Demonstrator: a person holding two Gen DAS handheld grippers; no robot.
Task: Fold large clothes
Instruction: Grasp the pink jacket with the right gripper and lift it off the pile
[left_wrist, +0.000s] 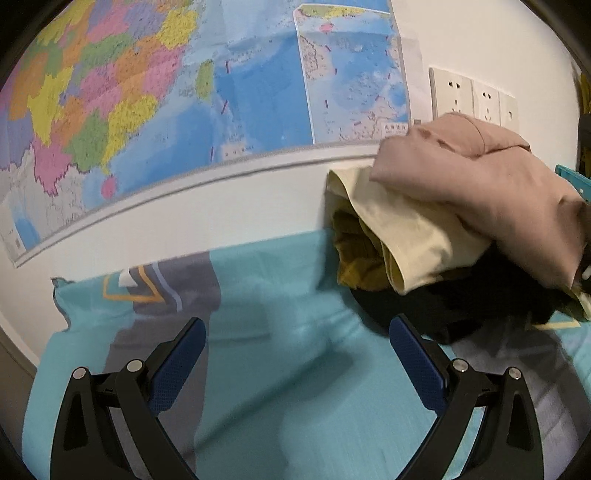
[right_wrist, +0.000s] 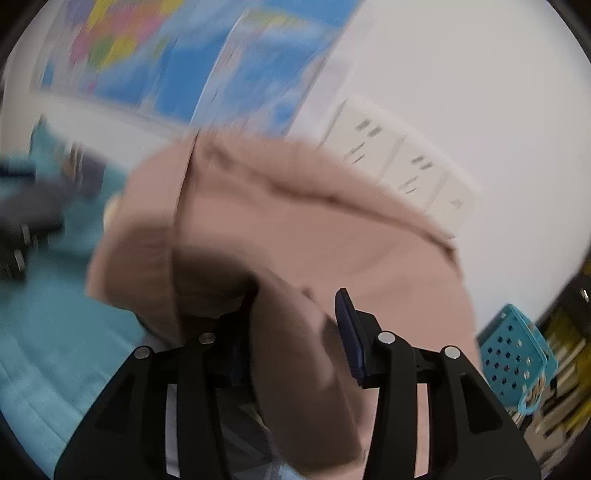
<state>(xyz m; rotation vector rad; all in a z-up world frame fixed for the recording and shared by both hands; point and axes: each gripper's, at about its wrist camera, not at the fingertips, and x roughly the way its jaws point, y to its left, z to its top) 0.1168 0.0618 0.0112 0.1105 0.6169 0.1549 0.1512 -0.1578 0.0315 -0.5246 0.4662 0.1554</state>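
Observation:
A folded pink garment (left_wrist: 480, 184) lies on top of a pile of clothes at the right: a cream piece (left_wrist: 413, 236), a mustard one (left_wrist: 354, 254) and a black one (left_wrist: 461, 306). My left gripper (left_wrist: 295, 332) is open and empty above the teal bed sheet (left_wrist: 277, 369), left of the pile. In the blurred right wrist view, my right gripper (right_wrist: 295, 310) has a thick fold of the pink garment (right_wrist: 266, 221) between its fingers, with the jaws partly apart around it.
A coloured wall map (left_wrist: 166, 92) hangs behind the bed. White wall sockets (left_wrist: 472, 96) sit above the pile. A teal perforated basket (right_wrist: 513, 354) stands at the right, beside dark and yellow items.

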